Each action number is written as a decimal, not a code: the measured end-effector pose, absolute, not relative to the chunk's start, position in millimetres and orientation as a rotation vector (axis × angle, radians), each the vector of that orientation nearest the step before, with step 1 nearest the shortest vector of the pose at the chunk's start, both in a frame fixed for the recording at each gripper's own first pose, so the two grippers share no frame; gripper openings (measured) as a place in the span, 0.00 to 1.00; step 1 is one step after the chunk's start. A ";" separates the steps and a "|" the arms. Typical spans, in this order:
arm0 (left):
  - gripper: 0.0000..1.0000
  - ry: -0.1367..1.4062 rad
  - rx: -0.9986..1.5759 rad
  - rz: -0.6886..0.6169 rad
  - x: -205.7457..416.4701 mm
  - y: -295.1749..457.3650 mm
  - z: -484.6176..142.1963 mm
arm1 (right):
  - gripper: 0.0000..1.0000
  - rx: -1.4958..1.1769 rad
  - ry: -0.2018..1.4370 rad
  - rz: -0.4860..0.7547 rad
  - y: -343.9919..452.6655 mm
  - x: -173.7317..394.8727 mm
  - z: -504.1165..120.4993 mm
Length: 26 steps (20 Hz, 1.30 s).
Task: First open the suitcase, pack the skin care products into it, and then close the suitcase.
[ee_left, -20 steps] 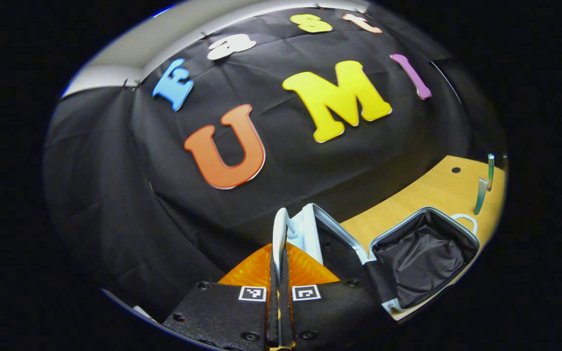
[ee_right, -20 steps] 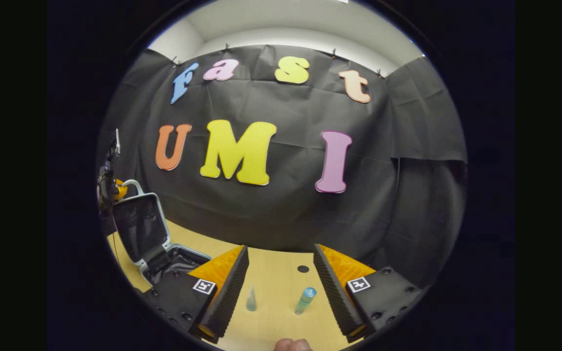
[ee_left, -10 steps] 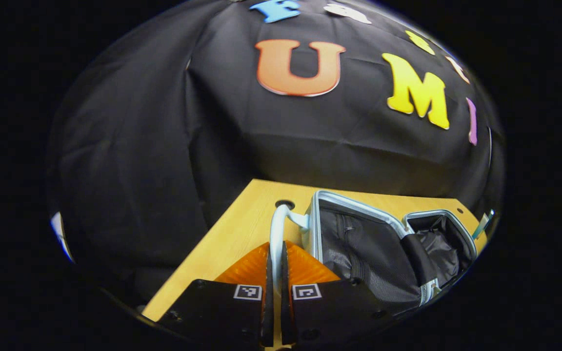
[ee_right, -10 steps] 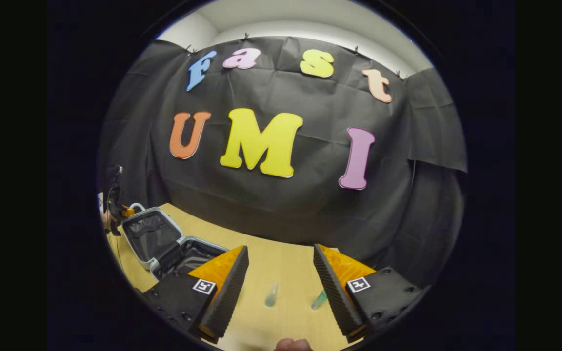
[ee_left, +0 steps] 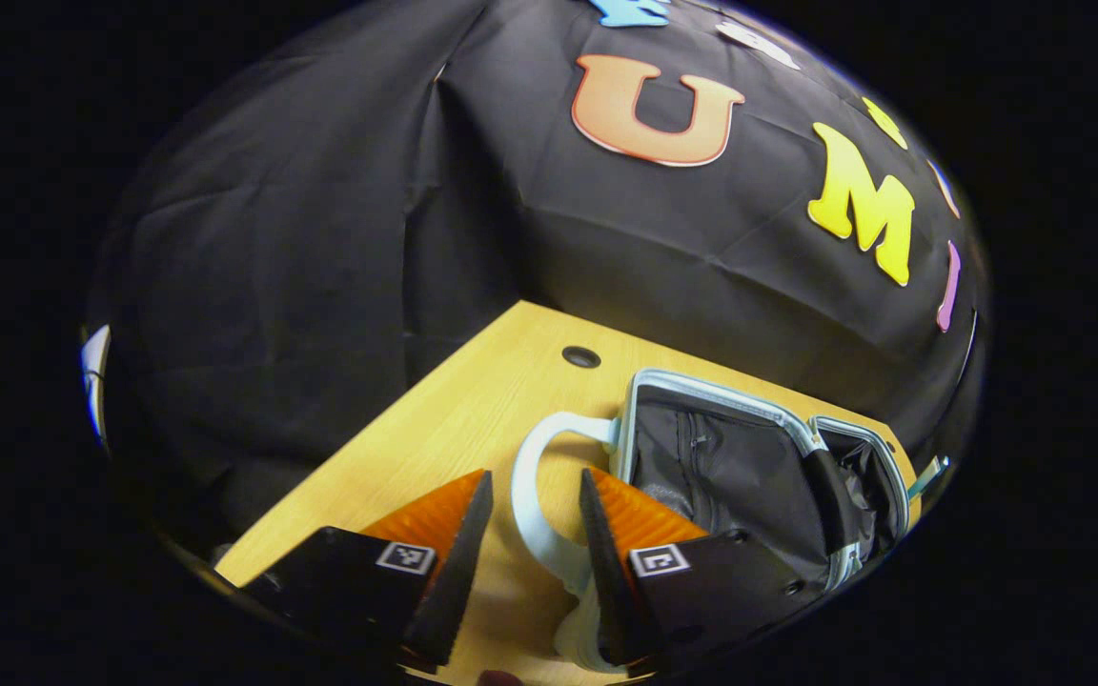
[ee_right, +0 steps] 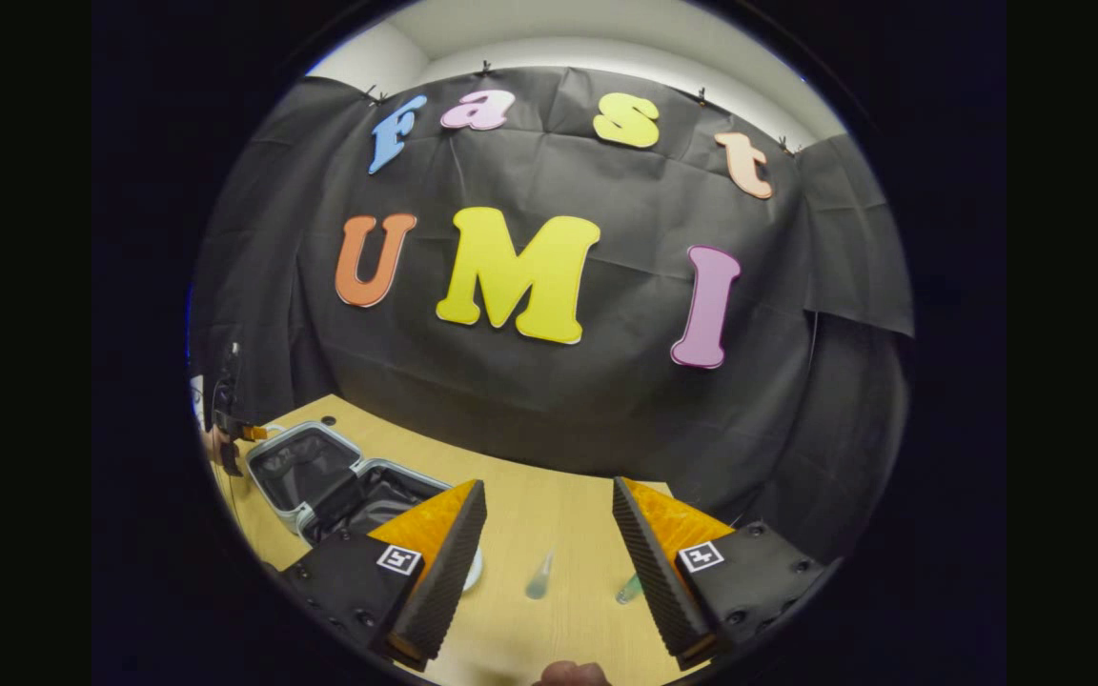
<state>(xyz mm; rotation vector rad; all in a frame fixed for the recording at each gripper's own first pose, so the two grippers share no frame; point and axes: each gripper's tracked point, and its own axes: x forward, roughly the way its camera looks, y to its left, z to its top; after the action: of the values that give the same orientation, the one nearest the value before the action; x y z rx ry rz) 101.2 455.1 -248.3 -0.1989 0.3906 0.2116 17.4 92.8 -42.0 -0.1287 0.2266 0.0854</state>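
Fingers of my left gripper (ee_left: pixel 528 534) stand apart, and the white loop handle (ee_left: pixel 532 495) of the small pale-shelled suitcase with black fabric lining (ee_left: pixel 730 467) passes between them without both of them pressing on it; whether the right-hand finger touches it I cannot tell. Just beyond the handle, the suitcase lies open flat on the light wooden table (ee_left: pixel 454 419), its two halves side by side, with a dark round hole (ee_left: pixel 580 356) in the tabletop a little farther off. My right gripper (ee_right: pixel 549 534) is open too, holding nothing. Between and just past its fingers, on the table, lie two small greenish translucent skin care tubes (ee_right: pixel 539 576), apart from each other, the second tube (ee_right: pixel 629 590) close beside my right-hand finger. Farther left I see the open suitcase.
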 end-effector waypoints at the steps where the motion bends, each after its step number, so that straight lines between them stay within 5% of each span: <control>1: 0.66 0.355 -0.155 0.226 96.7 449.4 -225.8 | 0.79 -0.118 0.225 0.082 90.5 18.7 -42.2; 7: 0.97 0.150 0.018 0.247 65.0 324.0 -96.4 | 0.79 -0.052 0.188 0.037 49.8 29.6 -45.1; 10: 1.00 0.117 0.025 0.197 54.7 238.1 -75.1 | 0.79 -0.032 0.185 0.009 17.0 28.5 -52.3; 11: 0.89 0.119 0.018 0.192 48.9 212.3 -74.8 | 0.79 -0.028 0.186 0.003 6.1 26.9 -54.8; 12: 0.98 0.122 0.006 0.192 43.4 187.3 -76.4 | 0.79 -0.026 0.186 -0.006 -6.4 24.9 -58.3; 26: 0.98 0.237 0.057 -0.176 33.7 -111.3 -152.3 | 0.79 -0.043 0.308 -0.078 -145.8 -9.8 -124.0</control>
<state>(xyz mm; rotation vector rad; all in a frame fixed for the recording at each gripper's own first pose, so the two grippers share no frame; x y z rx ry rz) 33.7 -111.3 -152.3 0.0565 0.2365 -0.1760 -9.8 -145.8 -124.0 -0.0427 0.3077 -0.0776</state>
